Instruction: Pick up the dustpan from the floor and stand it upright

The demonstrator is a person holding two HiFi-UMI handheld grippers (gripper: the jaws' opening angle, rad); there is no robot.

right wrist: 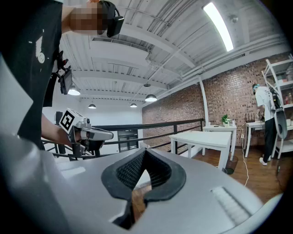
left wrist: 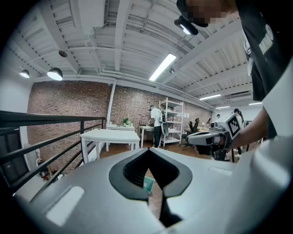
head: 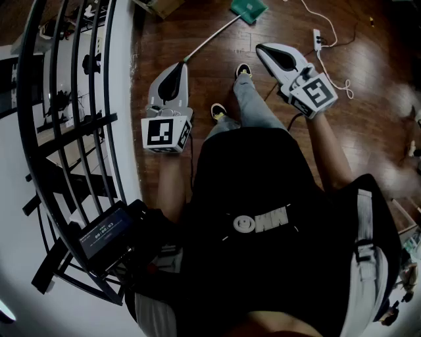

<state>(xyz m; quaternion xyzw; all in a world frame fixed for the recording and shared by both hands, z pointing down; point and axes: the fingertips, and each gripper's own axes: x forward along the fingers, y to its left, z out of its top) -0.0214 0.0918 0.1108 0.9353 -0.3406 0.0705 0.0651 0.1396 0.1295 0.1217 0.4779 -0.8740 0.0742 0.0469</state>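
The green dustpan [head: 248, 8] lies on the wood floor at the top of the head view, its long pale handle [head: 209, 39] slanting down-left toward my left gripper. A bit of its green [left wrist: 148, 184] shows through the gap below the left jaws. My left gripper [head: 181, 64] is held in the air short of the handle's near end, its jaws shut and empty [left wrist: 149, 150]. My right gripper [head: 262, 47] hovers to the right of the handle, also shut with nothing in it [right wrist: 145, 151]. Neither touches the dustpan.
A black metal railing [head: 72, 131] runs along the left. A power strip with a white cable [head: 317, 39] lies on the floor at the upper right. The person's shoes [head: 242, 69] stand between the grippers. A white table [left wrist: 110, 135] and shelves [left wrist: 171, 121] stand farther off.
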